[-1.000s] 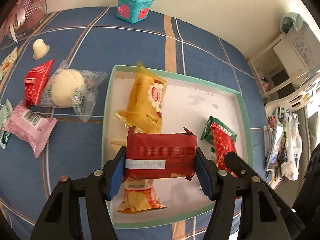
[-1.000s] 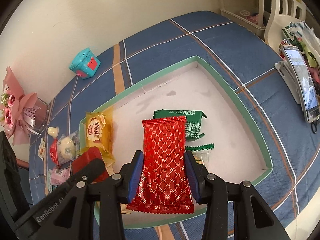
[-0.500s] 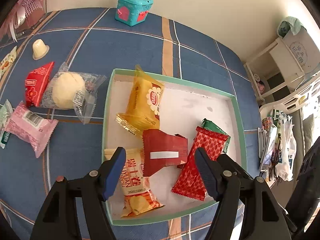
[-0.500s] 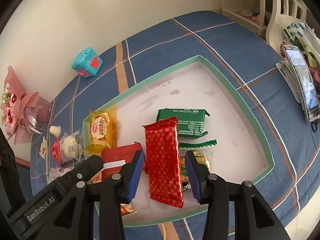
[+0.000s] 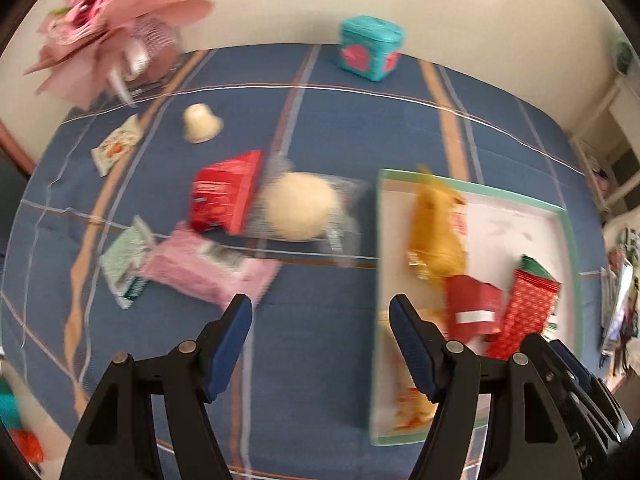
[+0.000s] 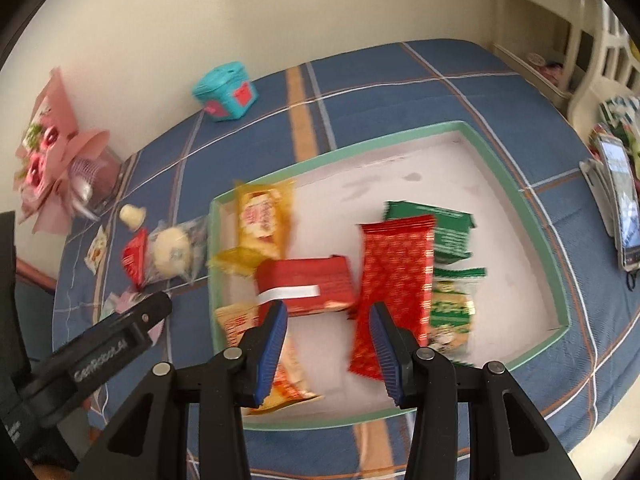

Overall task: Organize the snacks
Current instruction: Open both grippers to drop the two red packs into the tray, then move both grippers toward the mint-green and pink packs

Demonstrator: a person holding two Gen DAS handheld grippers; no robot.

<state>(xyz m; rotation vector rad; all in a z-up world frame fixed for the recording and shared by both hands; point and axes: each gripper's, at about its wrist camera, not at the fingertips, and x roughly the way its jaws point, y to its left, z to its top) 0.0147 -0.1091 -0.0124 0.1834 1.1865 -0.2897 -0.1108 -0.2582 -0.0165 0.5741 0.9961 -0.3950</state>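
Note:
My left gripper (image 5: 320, 304) is open and empty, above bare blue cloth left of the teal-rimmed tray (image 5: 472, 190). Just beyond it lie a pink pack (image 5: 208, 268), a wrapped round bun (image 5: 300, 212), a red triangular pack (image 5: 224, 196) and a green-white sachet (image 5: 124, 268). My right gripper (image 6: 328, 308) is open and empty over the tray's (image 6: 360, 146) near side. Inside the tray lie a dark red pack with a white label (image 6: 308, 284), a red patterned pack (image 6: 396, 268), a yellow pack (image 6: 262, 220) and a green pack (image 6: 436, 228).
A jelly cup (image 5: 200, 122) and a small white sachet (image 5: 118, 148) lie farther back on the cloth. A teal box (image 5: 370, 54) and a pink bouquet (image 5: 116, 28) stand by the wall. A phone on a stand (image 6: 620, 200) is beyond the tray's right side.
Both grippers let go of their packs, which now lie in the tray. The left gripper swung left, off the tray and over the loose snacks. The right gripper shifted slightly over the tray.

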